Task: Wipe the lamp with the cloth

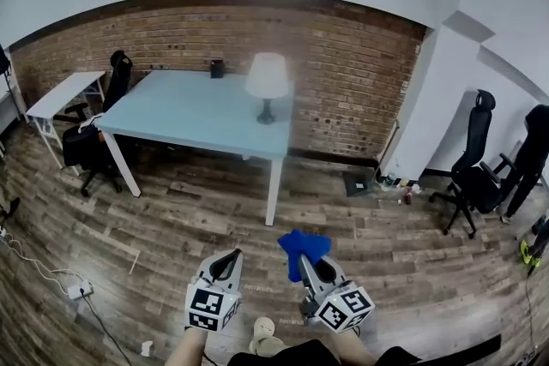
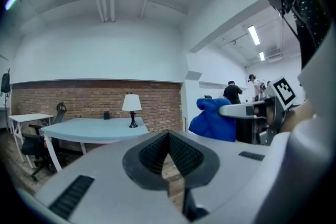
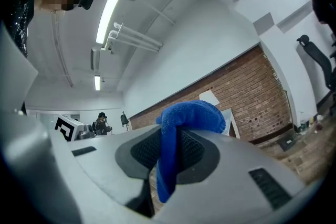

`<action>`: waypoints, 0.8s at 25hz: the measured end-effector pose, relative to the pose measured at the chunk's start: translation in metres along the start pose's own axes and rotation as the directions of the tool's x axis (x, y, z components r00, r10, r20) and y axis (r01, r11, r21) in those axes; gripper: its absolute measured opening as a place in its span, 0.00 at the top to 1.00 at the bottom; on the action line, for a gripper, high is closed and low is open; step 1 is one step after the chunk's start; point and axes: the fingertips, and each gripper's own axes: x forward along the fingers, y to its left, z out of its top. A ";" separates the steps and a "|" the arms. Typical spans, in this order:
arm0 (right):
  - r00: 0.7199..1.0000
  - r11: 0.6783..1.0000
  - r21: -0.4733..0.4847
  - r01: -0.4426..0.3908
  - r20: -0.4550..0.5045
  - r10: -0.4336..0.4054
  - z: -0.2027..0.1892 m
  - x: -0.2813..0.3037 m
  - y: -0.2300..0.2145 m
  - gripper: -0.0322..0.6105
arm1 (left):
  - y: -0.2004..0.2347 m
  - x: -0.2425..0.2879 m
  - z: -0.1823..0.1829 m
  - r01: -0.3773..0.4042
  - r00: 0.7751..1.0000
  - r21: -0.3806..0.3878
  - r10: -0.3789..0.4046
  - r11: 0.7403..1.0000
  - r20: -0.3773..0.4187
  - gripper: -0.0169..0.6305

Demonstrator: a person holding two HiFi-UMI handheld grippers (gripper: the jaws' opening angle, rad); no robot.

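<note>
With my right gripper [image 1: 305, 267] clenched on the crumpled blue cloth [image 1: 303, 244] and my left gripper [image 1: 226, 261] pressed together empty, I should carry it to the white-shaded, dark-based lamp [image 1: 267, 82] well away on the pale blue bench [image 1: 184, 114], a loose fold leading.

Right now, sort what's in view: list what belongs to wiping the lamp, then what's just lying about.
Job:
- white-shaded table lamp on the pale blue table
- blue cloth, clamped in the right gripper
- left gripper, shut and empty

Lying about:
- small black object on the table
- black office chair
- white side table
- white power strip on the floor
</note>
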 end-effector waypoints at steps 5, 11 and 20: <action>1.000 0.999 -0.025 -0.020 0.000 0.020 0.016 0.090 -0.051 0.85 | 0.058 0.085 0.008 -0.014 1.000 -0.051 0.014 0.999 0.009 0.96; 0.999 0.998 -0.053 -0.041 -0.025 0.040 0.025 0.143 -0.079 0.85 | 0.091 0.141 0.013 -0.010 1.000 -0.096 0.012 0.995 0.023 0.96; 1.000 1.000 -0.005 0.017 -0.012 -0.017 0.038 0.162 -0.117 0.85 | 0.103 0.191 0.011 0.019 1.000 -0.130 -0.020 0.991 -0.010 0.96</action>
